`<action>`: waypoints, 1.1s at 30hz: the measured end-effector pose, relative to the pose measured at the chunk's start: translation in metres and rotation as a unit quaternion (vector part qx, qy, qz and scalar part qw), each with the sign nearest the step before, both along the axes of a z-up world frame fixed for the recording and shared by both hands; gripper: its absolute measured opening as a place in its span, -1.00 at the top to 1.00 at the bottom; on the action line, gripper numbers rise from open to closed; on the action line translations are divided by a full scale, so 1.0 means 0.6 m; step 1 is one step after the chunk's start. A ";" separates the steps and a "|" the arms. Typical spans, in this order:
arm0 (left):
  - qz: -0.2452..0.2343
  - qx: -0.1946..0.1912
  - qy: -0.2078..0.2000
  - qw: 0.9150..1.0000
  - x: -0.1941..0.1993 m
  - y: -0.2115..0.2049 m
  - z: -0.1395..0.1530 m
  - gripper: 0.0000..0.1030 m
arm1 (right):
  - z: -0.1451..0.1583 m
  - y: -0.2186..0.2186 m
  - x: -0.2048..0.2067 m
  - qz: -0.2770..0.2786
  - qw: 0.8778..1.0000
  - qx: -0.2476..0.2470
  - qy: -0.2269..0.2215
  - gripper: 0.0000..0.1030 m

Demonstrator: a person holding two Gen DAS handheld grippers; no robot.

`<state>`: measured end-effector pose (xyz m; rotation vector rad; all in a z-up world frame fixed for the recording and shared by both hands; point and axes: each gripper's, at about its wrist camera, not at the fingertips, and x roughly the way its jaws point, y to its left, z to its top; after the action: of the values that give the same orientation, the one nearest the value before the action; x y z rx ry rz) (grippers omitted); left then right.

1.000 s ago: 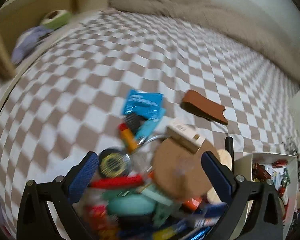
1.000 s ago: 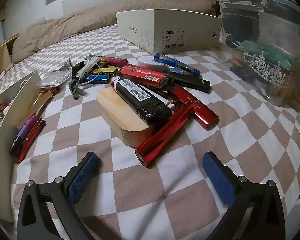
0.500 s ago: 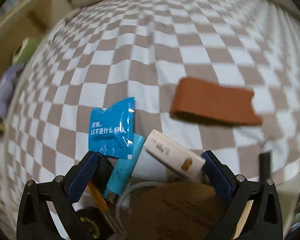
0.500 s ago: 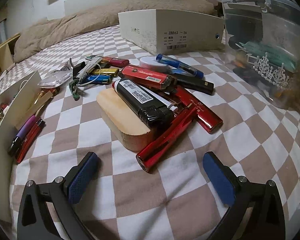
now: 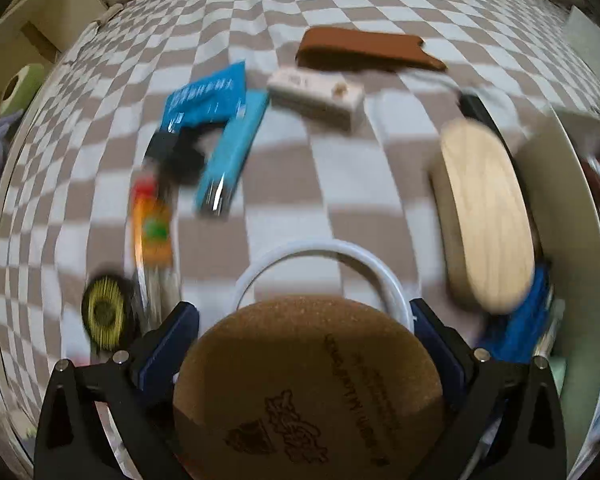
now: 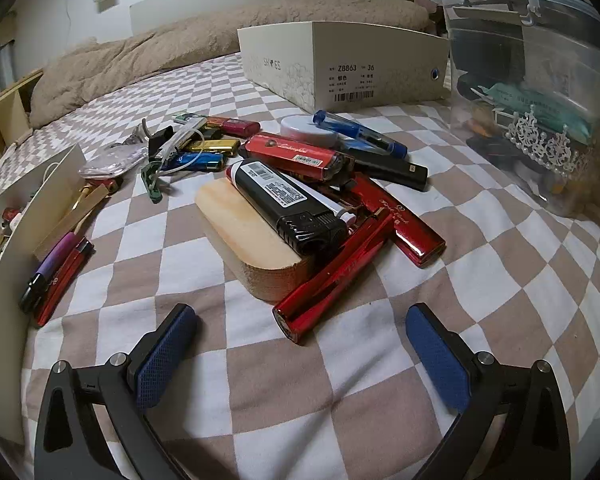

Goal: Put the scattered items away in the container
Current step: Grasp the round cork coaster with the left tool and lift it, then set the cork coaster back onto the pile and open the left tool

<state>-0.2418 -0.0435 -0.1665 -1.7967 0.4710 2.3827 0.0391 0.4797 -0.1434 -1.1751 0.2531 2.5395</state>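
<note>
Left gripper [image 5: 300,344]: jaws spread wide, round cork coaster [image 5: 308,392] filling the gap, pads at its edges; grip itself not discernible. Right gripper [image 6: 300,354]: jaws wide apart, empty, above checkered bedspread [image 6: 380,400], near red lighter [image 6: 332,276]. White box [image 6: 28,216] at left.

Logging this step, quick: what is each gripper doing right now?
Left gripper: jaws wide around a round cork coaster; whether they grip it cannot be told.
Right gripper: open, empty, above the checked bedcover.
</note>
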 end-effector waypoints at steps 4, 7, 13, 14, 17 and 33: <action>-0.013 -0.029 0.008 0.999 0.056 -0.017 0.007 -1.00 | 0.000 -0.002 0.001 0.000 1.000 0.000 0.001 -1.00; -0.008 -0.029 0.018 0.999 0.088 -0.030 0.016 -1.00 | 0.000 -0.002 0.001 0.000 1.000 0.000 0.001 -1.00; -0.016 -0.030 0.097 0.995 0.143 -0.032 0.061 -1.00 | 0.000 -0.002 0.000 0.000 1.000 0.001 0.002 -1.00; -0.015 -0.022 0.111 0.994 0.150 -0.033 0.074 -1.00 | 0.001 -0.002 0.001 0.000 1.000 0.002 0.002 -1.00; -0.008 -0.004 0.146 0.989 0.172 -0.021 0.107 -1.00 | 0.002 -0.003 0.001 0.000 1.000 0.003 0.004 -1.00; 0.053 0.060 0.235 0.969 0.292 -0.034 0.186 -1.00 | 0.003 -0.001 0.003 0.004 1.000 -0.003 -0.003 -1.00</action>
<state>-0.0666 -0.0637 -0.0551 -1.2276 0.2684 2.8467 0.0408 0.4788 -0.1414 -1.1885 0.2547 2.5428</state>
